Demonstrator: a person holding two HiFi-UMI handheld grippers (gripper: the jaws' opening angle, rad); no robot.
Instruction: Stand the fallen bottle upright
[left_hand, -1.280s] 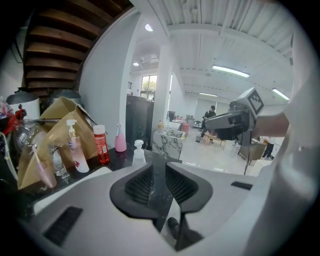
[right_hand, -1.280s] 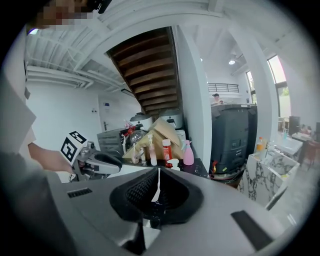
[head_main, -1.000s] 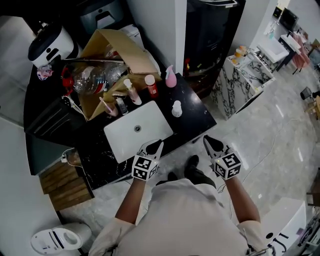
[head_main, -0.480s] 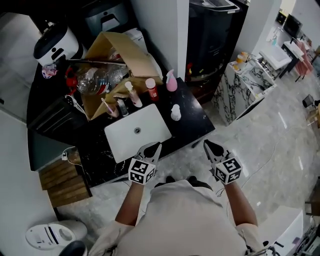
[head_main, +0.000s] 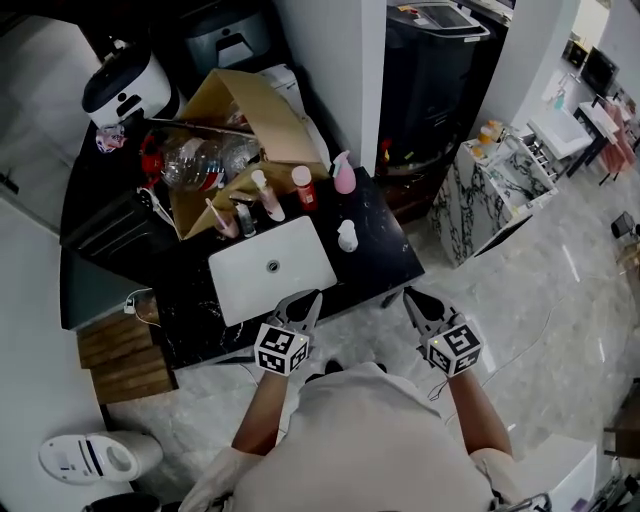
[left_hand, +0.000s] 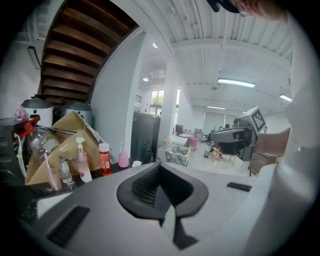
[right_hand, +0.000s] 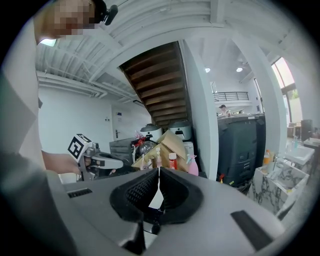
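Two closed, empty: left gripper, right gripper; red bottle label unreadable.

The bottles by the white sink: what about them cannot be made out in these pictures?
- Which bottle lies fallen: head view, all too small to tell.
- Label print on the red bottle: too small in every view.
- Inside of the cardboard box: head view, its flap partly hides it.

Label of red bottle illegible
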